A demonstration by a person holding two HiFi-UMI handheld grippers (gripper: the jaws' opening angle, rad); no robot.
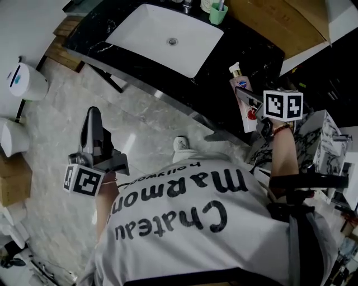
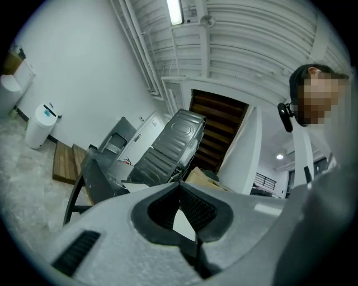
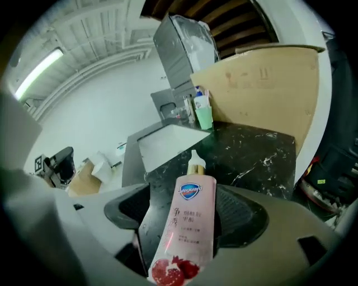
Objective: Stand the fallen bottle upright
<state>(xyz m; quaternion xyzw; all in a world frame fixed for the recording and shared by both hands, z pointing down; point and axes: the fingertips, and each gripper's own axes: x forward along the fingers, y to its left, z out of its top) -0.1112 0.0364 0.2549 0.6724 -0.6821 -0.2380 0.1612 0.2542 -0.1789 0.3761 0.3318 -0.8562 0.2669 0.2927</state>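
Note:
A pink soap bottle point(image 1: 242, 92) with a white pump cap and a pomegranate picture lies on its side on the black marble counter point(image 1: 224, 61), right of the sink. My right gripper point(image 1: 253, 105) reaches down over its lower end. In the right gripper view the bottle point(image 3: 190, 218) lies lengthwise between the wide-spread jaws of the right gripper point(image 3: 187, 204), cap pointing away, with dark counter showing in a gap at the left pad. My left gripper point(image 1: 92, 114) hangs over the floor far from the counter; in its own view the left gripper point(image 2: 180, 187) has its tips together and holds nothing.
A white sink basin point(image 1: 168, 36) is set in the counter left of the bottle. A green cup point(image 1: 218, 12) stands behind it, and a brown board point(image 1: 279, 22) leans at the back right. A white bin point(image 1: 25, 81) stands on the marble floor.

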